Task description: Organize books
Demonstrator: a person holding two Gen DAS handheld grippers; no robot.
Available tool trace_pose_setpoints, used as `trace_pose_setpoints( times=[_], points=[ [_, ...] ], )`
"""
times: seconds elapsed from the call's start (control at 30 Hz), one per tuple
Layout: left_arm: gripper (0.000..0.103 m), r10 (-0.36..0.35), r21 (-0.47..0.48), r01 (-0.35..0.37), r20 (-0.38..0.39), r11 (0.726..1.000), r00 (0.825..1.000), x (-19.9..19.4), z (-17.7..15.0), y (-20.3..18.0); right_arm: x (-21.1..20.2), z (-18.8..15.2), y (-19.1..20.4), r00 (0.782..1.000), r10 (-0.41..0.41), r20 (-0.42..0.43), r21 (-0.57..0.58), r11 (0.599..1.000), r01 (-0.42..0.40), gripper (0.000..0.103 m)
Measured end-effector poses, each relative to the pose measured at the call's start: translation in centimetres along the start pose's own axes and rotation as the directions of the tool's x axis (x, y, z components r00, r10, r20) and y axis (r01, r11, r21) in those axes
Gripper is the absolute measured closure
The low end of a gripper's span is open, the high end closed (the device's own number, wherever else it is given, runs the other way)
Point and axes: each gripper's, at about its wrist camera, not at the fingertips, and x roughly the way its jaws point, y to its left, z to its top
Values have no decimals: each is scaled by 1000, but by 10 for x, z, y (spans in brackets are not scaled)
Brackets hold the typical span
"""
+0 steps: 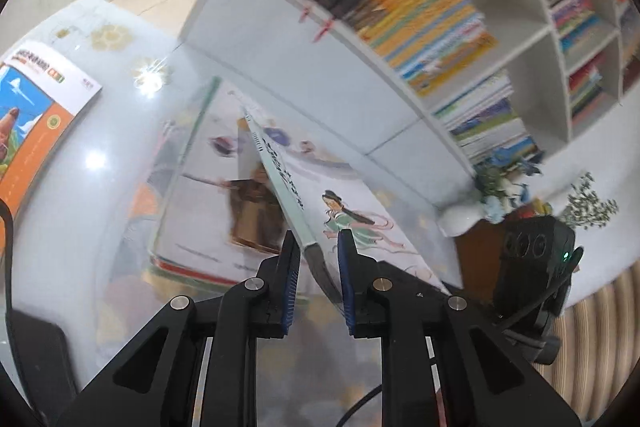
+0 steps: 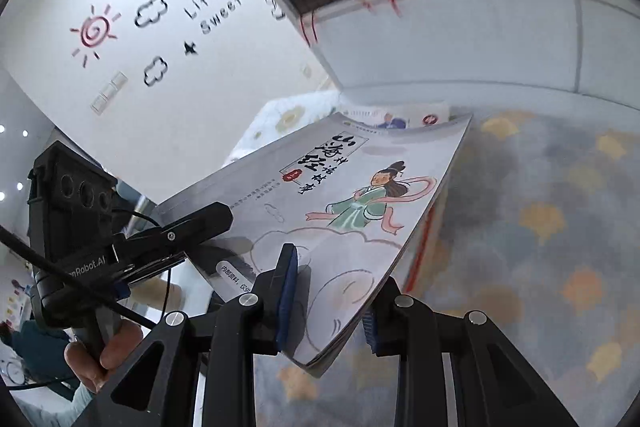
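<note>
I hold one book [image 2: 352, 211] between both grippers, lifted clear of the counter [image 2: 540, 211] and tilted. Its cover shows a figure in a green robe with a pink sash and black brush-lettered characters.

Right gripper [image 2: 326, 301]: closed on the lower corner of the book. One blue pad lies on the front cover; the other pad sits under the page block, mostly hidden by it.

Left gripper [image 1: 318, 245]: nearly closed around the spine edge of the same book. The spine runs up and away from between the blue pads. The left pad lies against the spine; a narrow gap shows at the right pad, so I cannot tell whether that pad presses on the book.

Below the held book, a second book [image 1: 208, 203] with a brown figure on its cover lies flat on the counter atop a low stack. A third book [image 1: 36, 115] with an orange and blue cover lies flat at the left, well apart from the stack.

A white bookshelf [image 1: 288, 47] stands just behind the counter, with rows of dark and yellow spines, blurred. A white vase [image 1: 464, 217] with blue flowers stands at the foot of the shelf.

My hand [image 2: 100, 359] on the left gripper's handle shows in the right wrist view.
</note>
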Motion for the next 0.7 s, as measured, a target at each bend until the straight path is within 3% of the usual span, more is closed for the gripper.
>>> trace_pose_setpoints(
  times=[0.17,0.47,0.7],
  points=[
    [86,20,-64,-23,-54,998,998,27,5,33,33,15,-14,998,-44,-55,-5,999,43,76],
    [83,47,-154,-53,-45,987,998,32,11,79,75,24,-25,988,-94,-125,16,995,97,75],
    [77,132,-57,-134,-40,989,990,28,5,64,79,24,-16,982,-159,-104,-37,987,156,75]
  ],
)
